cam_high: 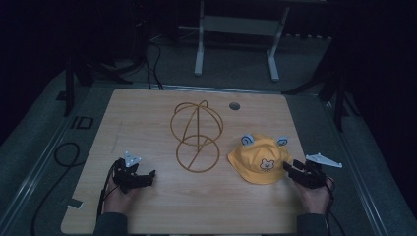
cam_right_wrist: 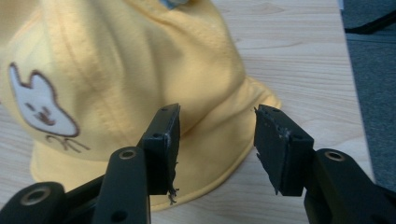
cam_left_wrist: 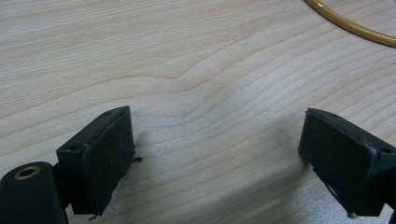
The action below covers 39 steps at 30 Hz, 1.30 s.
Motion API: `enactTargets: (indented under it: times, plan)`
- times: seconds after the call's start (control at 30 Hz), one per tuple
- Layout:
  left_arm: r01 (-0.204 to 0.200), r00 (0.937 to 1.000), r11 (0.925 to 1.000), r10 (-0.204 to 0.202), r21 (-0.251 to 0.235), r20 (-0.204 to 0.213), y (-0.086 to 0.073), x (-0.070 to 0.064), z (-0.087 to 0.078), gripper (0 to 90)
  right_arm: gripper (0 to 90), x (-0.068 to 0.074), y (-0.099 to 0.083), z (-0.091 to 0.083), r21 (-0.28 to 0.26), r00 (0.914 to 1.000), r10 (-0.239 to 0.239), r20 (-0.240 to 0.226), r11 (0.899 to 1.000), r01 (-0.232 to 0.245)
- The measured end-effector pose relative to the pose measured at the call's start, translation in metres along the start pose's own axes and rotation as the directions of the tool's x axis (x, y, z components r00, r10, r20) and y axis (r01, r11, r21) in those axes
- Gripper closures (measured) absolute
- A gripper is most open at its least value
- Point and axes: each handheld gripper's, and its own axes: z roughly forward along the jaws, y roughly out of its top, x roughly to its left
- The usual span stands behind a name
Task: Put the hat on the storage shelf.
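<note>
Right gripper (cam_right_wrist: 217, 140) straddles the yellow hat's (cam_right_wrist: 116, 84) brim, jaws apart

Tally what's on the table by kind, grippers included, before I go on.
Yellow child's hat with bear patch: 1
Gold wire hat stand: 1
Handheld grippers: 2, left gripper and right gripper, both open
Total: 4

yellow bear-face hat (cam_high: 260, 160) lies crown-up on the table's right side.

One yellow hat (cam_high: 260, 160) (bear patch), one wire stand (cam_high: 196, 135)
</note>
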Motion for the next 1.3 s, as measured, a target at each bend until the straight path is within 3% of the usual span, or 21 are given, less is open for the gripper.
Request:
enactTargets:
  times: [0.33, 0.6, 0.67, 0.87, 1.0, 1.3]
  plan:
    - [0.003, 1.0, 1.0, -0.003, 0.001, -0.005, 0.0, 0.0, 0.0, 10.4, 49.4, 0.006, 0.006, -0.007, 0.013, 0.9976, -0.069, 0.009, 0.998, 0.069]
    - [0.006, 1.0, 1.0, -0.006, 0.001, -0.008, 0.0, -0.001, 0.0, 10.5, 49.1, 0.01, 0.013, -0.015, 0.013, 0.9923, -0.115, -0.045, 0.993, 0.116]
    - [0.009, 0.9999, 1.0, -0.009, 0.0, -0.01, 0.0, -0.001, 0.0, 10.5, 49.2, 0.014, 0.016, -0.017, 0.022, 0.987, -0.146, -0.066, 0.989, 0.148]
    - [0.011, 0.9999, 0.9999, -0.011, 0.0, -0.012, 0.0, -0.002, 0.0, 10.6, 48.5, 0.017, 0.027, -0.026, 0.009, 0.9802, -0.176, -0.092, 0.984, 0.177]
    - [0.011, 0.9999, 0.9999, -0.011, 0.001, -0.013, 0.0, -0.002, 0.0, 10.6, 47.5, 0.02, 0.035, -0.029, 0.003, 0.9704, -0.208, -0.122, 0.978, 0.21]
    - [0.013, 0.9998, 0.9999, -0.013, 0.0, -0.014, 0.0, -0.002, 0.0, 10.5, 46.1, 0.024, 0.052, -0.035, 0.002, 0.9556, -0.24, -0.171, 0.97, 0.244]
